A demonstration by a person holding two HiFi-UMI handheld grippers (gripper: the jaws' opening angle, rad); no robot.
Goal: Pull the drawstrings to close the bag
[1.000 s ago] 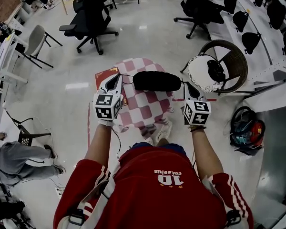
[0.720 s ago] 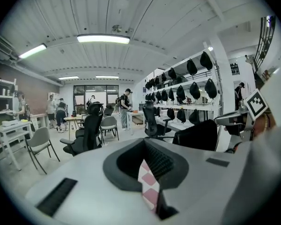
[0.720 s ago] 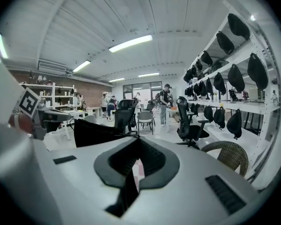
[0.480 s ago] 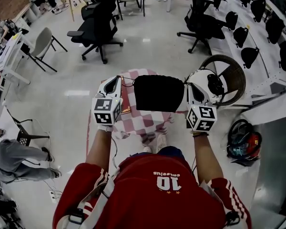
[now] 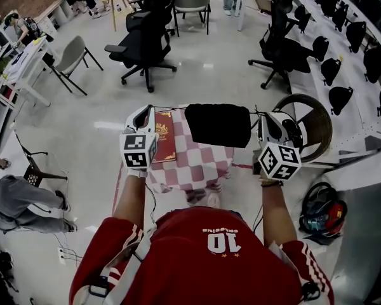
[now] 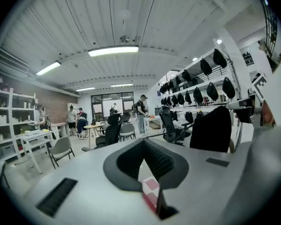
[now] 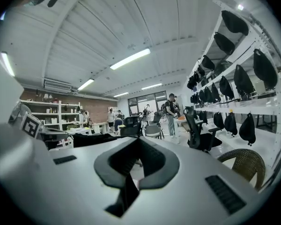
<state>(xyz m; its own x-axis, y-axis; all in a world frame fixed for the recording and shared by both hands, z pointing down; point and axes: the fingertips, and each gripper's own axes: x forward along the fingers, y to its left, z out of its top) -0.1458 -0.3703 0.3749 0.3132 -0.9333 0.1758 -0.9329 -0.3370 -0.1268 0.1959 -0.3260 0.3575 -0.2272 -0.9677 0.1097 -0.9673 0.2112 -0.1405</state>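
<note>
A black drawstring bag (image 5: 218, 124) hangs in the air between my two grippers, above a small table with a pink and white checked cloth (image 5: 197, 164). Thin drawstrings run sideways from the bag's top corners to each gripper. My left gripper (image 5: 145, 111) is shut on the left drawstring (image 5: 171, 110). On the other side, my right gripper (image 5: 267, 119) is shut on the right drawstring (image 5: 256, 114). The left gripper view shows closed jaws (image 6: 145, 165) and the bag (image 6: 210, 130) to the right. In the right gripper view, the jaws (image 7: 133, 165) are closed and the bag (image 7: 91, 138) lies left.
A red book (image 5: 162, 138) lies on the table's left side. A wicker basket (image 5: 317, 122) stands to the right, with a backpack (image 5: 322, 218) on the floor nearer me. Office chairs (image 5: 146, 40) stand beyond the table. A seated person (image 5: 19, 202) is at far left.
Both grippers have risen with the bag and moved a little apart. The bag, a flat oval before, now shows as a taller dark rectangle.
</note>
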